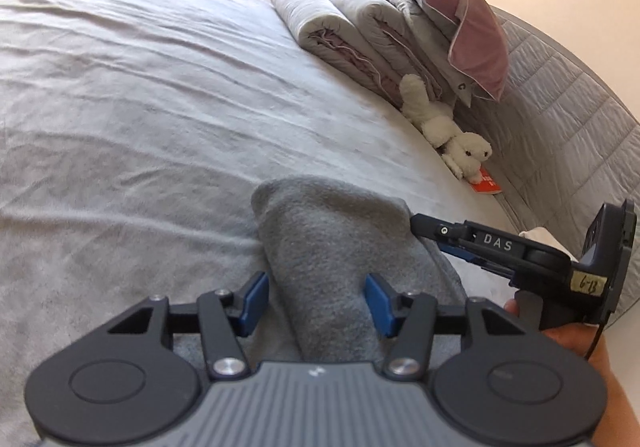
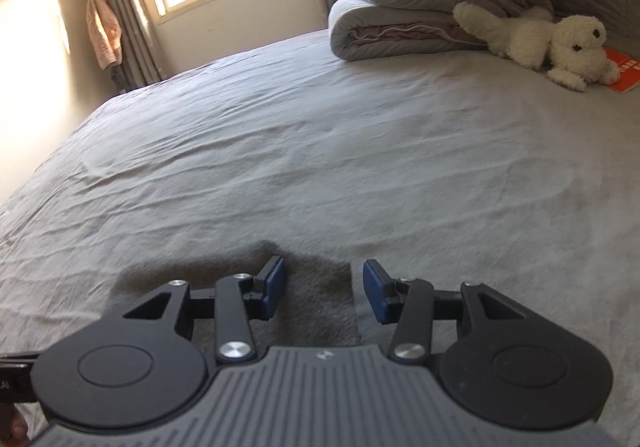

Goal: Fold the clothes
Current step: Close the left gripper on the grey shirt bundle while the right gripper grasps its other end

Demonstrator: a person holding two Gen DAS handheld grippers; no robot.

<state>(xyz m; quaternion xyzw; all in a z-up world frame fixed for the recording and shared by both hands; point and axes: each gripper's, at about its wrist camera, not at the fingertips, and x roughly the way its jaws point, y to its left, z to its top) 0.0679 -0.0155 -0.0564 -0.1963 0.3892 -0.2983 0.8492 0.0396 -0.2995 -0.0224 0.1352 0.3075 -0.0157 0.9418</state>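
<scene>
Grey garment (image 1: 332, 247), bunched in a narrow fold, lies at the bed's (image 1: 140, 107) near edge between the gaping left tool (image 1: 316, 301); the right tool (image 2: 324, 293), also spread, hovers above. Fold looks mid-way; next comes a firm pinch.

the left gripper (image 1: 316, 301) hangs spread wide over a folded grey garment (image 1: 332, 247) on the bed sheet (image 1: 140, 107); the right gripper (image 1: 416, 225) touches the garment's far edge from the side.
</scene>
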